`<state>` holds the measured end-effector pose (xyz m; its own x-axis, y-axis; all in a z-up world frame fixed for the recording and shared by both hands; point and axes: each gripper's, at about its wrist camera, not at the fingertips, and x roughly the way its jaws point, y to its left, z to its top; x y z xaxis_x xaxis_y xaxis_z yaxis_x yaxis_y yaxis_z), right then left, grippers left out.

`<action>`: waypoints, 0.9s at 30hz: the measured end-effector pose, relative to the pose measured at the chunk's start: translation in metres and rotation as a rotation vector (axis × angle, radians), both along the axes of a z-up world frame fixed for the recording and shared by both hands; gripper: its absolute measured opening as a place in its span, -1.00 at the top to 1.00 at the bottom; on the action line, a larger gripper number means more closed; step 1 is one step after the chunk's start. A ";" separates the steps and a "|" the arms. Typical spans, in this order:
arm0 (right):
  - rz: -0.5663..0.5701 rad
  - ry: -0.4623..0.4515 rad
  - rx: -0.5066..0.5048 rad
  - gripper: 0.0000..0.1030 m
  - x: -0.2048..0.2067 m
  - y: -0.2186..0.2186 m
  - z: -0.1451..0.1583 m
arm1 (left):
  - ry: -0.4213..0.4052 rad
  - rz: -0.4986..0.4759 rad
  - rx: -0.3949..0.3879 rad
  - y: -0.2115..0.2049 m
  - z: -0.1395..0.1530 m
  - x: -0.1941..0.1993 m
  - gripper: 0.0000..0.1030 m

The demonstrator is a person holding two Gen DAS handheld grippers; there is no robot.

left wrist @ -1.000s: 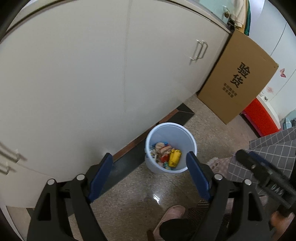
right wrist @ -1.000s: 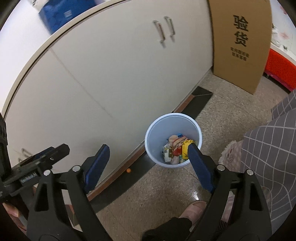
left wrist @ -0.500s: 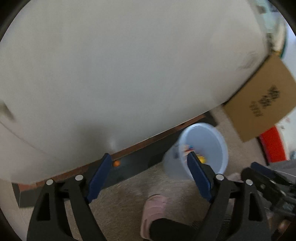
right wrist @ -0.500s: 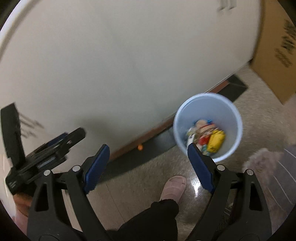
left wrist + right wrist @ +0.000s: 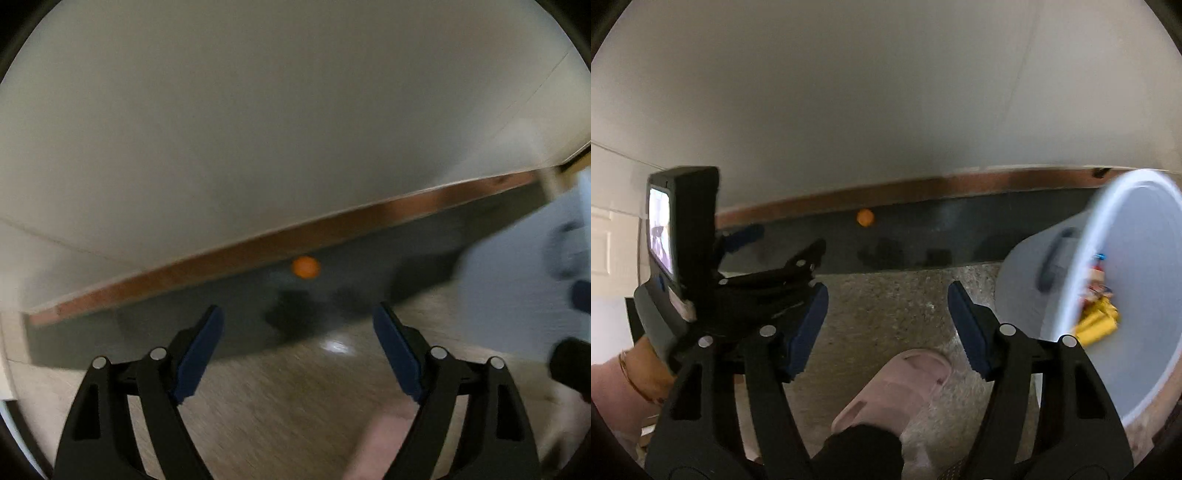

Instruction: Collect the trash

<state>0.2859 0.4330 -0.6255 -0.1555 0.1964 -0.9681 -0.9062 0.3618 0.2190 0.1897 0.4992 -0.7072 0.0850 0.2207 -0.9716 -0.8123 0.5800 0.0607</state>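
Currently, from the left wrist view: left gripper point(image 5: 297, 325) has its jaws spread wide, nothing between them, pointed down at the base of a white cabinet point(image 5: 258, 129). A brown strip point(image 5: 221, 254) runs along the cabinet's bottom edge, with a dark band point(image 5: 147, 332) of floor under it. Small orange ball point(image 5: 306, 267) sits on that dark band, right against the brown strip, ahead of the jaws and roughly centred between them, not touching either. Speckled floor point(image 5: 295, 398) fills the lower frame. Bucket point(image 5: 517, 288) is at the far right, heavily blurred.

Right wrist view, left to right: a hand point(image 5: 635, 373) with a thin bracelet holds the left gripper point(image 5: 798, 266), which carries a small lit screen point(image 5: 659, 229). Right gripper point(image 5: 886, 295) is also wide open and empty, over the speckled floor point(image 5: 886, 306). Orange ball point(image 5: 865, 217) lies ahead on the dark band point(image 5: 960, 218), well apart from both sets of jaws. Pink slipper point(image 5: 897, 387) is at the bottom centre, between the right gripper's fingers. Pale blue bucket point(image 5: 1137, 369) stands at the right, just beside the right finger, with trash inside: a yellow piece point(image 5: 1097, 323) and some red and blue bits point(image 5: 1097, 280). Exact contents are too blurred to identify.
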 end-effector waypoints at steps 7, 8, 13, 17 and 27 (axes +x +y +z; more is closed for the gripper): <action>-0.003 -0.033 -0.066 -0.43 0.015 -0.001 -0.092 | -0.073 0.023 -0.071 0.011 -0.095 0.015 -0.24; -0.017 -0.029 -0.079 -0.43 0.019 -0.005 -0.103 | -0.066 0.038 -0.072 0.012 -0.105 0.012 -0.24; -0.067 -0.050 -0.108 -0.45 0.028 -0.003 -0.142 | -0.056 0.083 -0.035 0.015 -0.131 0.012 -0.23; -0.060 -0.109 -0.112 -0.45 0.032 0.003 -0.163 | -0.036 0.089 -0.006 0.021 -0.141 0.017 -0.20; -0.118 -0.100 -0.114 -0.45 0.037 0.005 -0.184 | -0.056 0.041 0.015 0.020 -0.141 0.031 0.44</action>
